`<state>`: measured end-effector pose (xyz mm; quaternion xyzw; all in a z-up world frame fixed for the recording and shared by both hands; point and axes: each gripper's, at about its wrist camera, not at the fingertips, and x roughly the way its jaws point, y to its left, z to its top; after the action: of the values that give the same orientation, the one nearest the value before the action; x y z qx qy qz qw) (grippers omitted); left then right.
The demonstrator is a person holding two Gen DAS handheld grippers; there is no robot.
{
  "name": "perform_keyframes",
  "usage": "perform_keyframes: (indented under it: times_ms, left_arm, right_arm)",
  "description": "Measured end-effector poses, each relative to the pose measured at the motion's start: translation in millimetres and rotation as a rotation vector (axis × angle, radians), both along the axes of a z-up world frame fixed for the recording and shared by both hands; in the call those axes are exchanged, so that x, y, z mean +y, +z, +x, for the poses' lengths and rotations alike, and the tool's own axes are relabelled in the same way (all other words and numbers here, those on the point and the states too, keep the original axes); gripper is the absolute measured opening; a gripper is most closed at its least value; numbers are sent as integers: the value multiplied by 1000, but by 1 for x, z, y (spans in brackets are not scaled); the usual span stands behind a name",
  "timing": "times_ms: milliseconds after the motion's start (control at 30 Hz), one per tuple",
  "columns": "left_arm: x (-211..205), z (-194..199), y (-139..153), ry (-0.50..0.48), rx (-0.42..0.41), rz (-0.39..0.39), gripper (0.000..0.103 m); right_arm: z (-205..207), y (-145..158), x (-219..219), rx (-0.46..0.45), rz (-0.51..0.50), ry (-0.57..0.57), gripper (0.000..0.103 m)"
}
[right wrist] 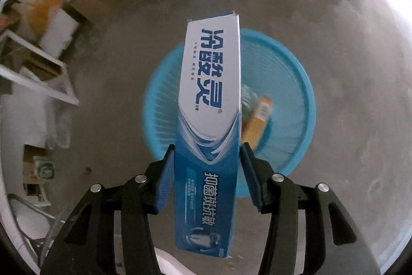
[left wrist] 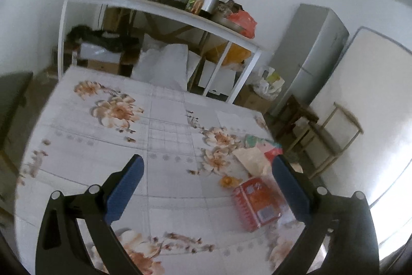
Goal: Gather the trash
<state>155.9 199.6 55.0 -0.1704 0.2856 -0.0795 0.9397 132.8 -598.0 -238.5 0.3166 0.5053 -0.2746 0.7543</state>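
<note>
In the right wrist view my right gripper (right wrist: 206, 148) is shut on a blue and white toothpaste box (right wrist: 209, 120), held above a round blue basket (right wrist: 288, 94) on the concrete floor. An orange box (right wrist: 258, 117) and other trash lie in the basket. In the left wrist view my left gripper (left wrist: 207, 164) is open and empty over a floral tablecloth (left wrist: 164, 135). A red packet (left wrist: 256, 202), an orange scrap (left wrist: 228, 181), a beige wrapper (left wrist: 253, 159) and a red and green wrapper (left wrist: 267, 146) lie at the table's right, close to the right finger.
A white shelf rack (left wrist: 159, 9) with pots and jars stands behind the table. A grey fridge (left wrist: 311, 53) and wooden stools (left wrist: 334, 138) stand at the right. Boxes and white frames (right wrist: 38, 63) clutter the floor left of the basket.
</note>
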Motion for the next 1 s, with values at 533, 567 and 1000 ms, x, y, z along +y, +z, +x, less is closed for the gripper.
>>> perform_keyframes:
  times_ms: [533,567,1000]
  left_arm:
    - [-40,-67,-15,-98,-8,82,97]
    - [-43,-69,-18,-110,-2,74,97]
    - [-40,-48,-62,-73,231,6,97]
  right_arm:
    - [-44,175,140,-382,-42,197,72]
    - [-42,189,161,-417,-34,269,74]
    - [29,262,439,-513,-222,1046,88]
